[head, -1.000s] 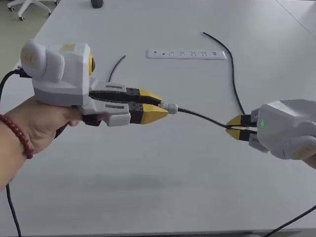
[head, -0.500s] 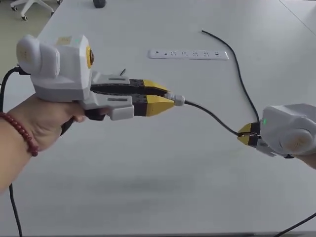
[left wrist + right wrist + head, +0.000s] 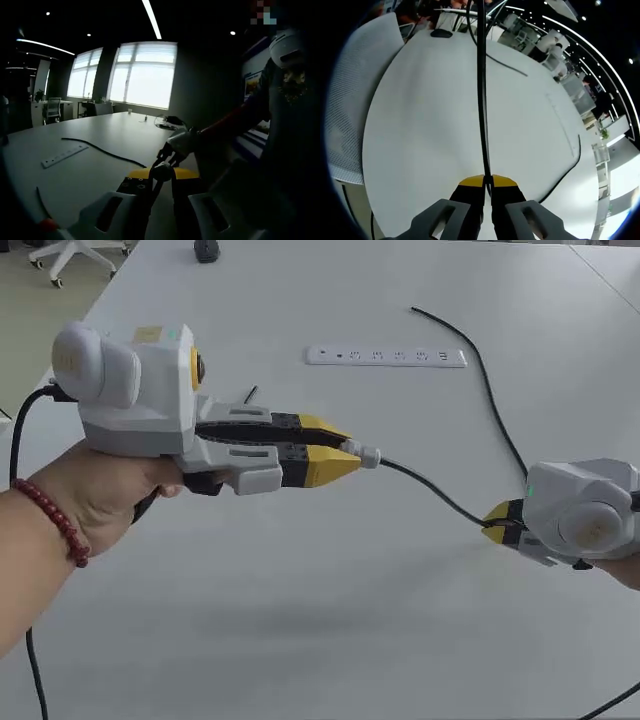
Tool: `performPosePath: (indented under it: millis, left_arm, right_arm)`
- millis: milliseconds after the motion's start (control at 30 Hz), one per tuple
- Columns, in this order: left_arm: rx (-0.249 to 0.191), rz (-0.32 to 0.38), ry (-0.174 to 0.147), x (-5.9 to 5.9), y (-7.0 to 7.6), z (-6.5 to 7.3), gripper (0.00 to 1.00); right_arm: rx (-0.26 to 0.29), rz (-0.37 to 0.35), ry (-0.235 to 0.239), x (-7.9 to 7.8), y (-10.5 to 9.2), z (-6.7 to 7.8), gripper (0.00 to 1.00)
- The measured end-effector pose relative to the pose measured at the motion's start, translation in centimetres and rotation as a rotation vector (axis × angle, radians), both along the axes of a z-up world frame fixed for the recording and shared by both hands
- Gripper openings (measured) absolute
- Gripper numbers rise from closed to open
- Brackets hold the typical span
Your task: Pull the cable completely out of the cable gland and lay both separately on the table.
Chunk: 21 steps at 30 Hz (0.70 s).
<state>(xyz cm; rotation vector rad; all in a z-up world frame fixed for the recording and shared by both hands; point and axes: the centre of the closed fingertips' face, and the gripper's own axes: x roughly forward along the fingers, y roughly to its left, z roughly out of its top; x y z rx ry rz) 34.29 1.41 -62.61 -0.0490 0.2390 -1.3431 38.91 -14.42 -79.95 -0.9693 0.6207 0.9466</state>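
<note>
**Gripped at both ends, above the table (image 3: 300, 620)**

Left gripper (image 3: 345, 455): held level in a fist, pointing right, yellow jaws clamped on the white cable gland (image 3: 362, 454). Right gripper (image 3: 497, 523): lower, well apart, pointing left, jaws pinched tight on the black cable (image 3: 440, 498). Running from gland to right jaws in a shallow curve, far end lying beside the power strip (image 3: 385, 356).

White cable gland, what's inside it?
The black cable goes into the white cable gland, held by the left tool. How far it runs inside is hidden by the gland and the tool.
</note>
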Motion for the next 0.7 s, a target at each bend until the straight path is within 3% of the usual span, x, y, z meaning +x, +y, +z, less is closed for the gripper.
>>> performPosePath:
  millis: [333,500,567,633,700]
  left_arm:
    - [0.030,0.002,0.012,-0.1,-0.1,-0.8,0.15]
    - [0.030,0.008,0.014,0.1,0.0,-0.8,0.15]
    - [0.029,0.007,0.012,0.1,0.0,-0.7,0.15]
    - [0.029,0.010,0.013,0.2,0.0,-0.7,0.15]
    - [0.033,0.009,0.010,0.2,0.0,-0.7,0.15]
  right_arm:
    - [-0.003,-0.014,0.025,-0.3,-0.3,-0.6,0.00]
    - [0.016,-0.026,0.021,-0.4,-0.4,-0.3,0.00]
    - [0.018,-0.013,-0.001,-0.5,-0.3,0.1,0.00]
    - [0.030,-0.031,0.026,-0.9,-0.3,0.0,0.00]
    - [0.050,-0.017,0.005,-1.0,0.0,0.4,0.03]
